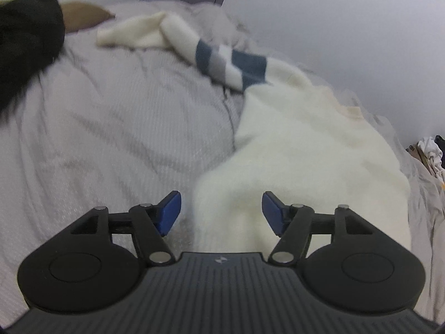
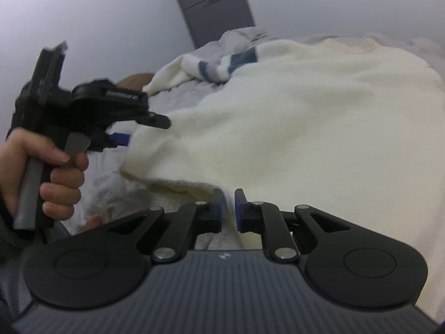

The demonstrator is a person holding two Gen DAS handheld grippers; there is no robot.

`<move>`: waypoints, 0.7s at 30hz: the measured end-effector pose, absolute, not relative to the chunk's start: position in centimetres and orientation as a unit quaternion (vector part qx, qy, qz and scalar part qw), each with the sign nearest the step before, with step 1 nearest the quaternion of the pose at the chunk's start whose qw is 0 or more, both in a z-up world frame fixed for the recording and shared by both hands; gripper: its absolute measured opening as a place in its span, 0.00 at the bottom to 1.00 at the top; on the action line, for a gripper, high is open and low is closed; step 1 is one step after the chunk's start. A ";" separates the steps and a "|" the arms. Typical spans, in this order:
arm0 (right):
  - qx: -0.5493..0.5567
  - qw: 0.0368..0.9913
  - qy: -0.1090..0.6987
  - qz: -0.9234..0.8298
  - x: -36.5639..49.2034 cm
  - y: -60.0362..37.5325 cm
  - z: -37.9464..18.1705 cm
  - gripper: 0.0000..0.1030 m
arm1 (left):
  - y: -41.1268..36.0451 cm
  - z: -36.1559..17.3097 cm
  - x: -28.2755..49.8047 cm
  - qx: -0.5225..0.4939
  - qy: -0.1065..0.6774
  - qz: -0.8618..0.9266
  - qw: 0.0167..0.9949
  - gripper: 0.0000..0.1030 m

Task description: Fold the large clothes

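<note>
A cream sweater [image 1: 300,150] lies on the grey bed [image 1: 116,128]. The left tool [image 1: 221,211] gapes wide, empty; the right tool [image 2: 228,208] stands narrowly parted, gripping nothing.

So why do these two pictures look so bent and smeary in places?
Left wrist view: the lens bulges the bed into a dome, and the striped sleeve and the dark shape at top left are smeared. Right wrist view: the same curving bends the door, and the other gripper with the hand holding it is blurred. Lighting is soft and dim, without glare.
</note>
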State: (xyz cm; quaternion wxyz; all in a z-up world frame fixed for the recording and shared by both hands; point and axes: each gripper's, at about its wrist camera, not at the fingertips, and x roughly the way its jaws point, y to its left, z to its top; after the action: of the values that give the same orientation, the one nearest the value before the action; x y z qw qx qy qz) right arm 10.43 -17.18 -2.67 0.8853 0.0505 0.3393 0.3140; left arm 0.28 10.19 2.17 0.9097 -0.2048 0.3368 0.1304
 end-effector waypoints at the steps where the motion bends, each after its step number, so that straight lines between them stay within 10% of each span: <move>1: 0.055 0.890 0.337 0.302 10.3 -17.8 -2.4 0.24 | 9.9 2.6 0.0 -0.198 0.327 0.126 0.916 0.70; 4: 0.067 0.906 0.322 0.266 9.7 -19.8 -1.5 0.37 | 8.5 3.7 -0.5 -0.176 0.303 0.106 0.931 0.70; 21: 0.202 0.910 0.362 -0.014 14.8 -31.7 -4.9 0.38 | -5.9 3.1 6.2 -0.092 0.309 -0.093 0.942 0.70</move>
State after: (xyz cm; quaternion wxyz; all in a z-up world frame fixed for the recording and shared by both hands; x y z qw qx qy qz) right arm 14.81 -31.72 -4.93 0.9099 0.2021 0.3621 -0.0137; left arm 6.19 -5.90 3.05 0.9419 -0.0924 0.3091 -0.0934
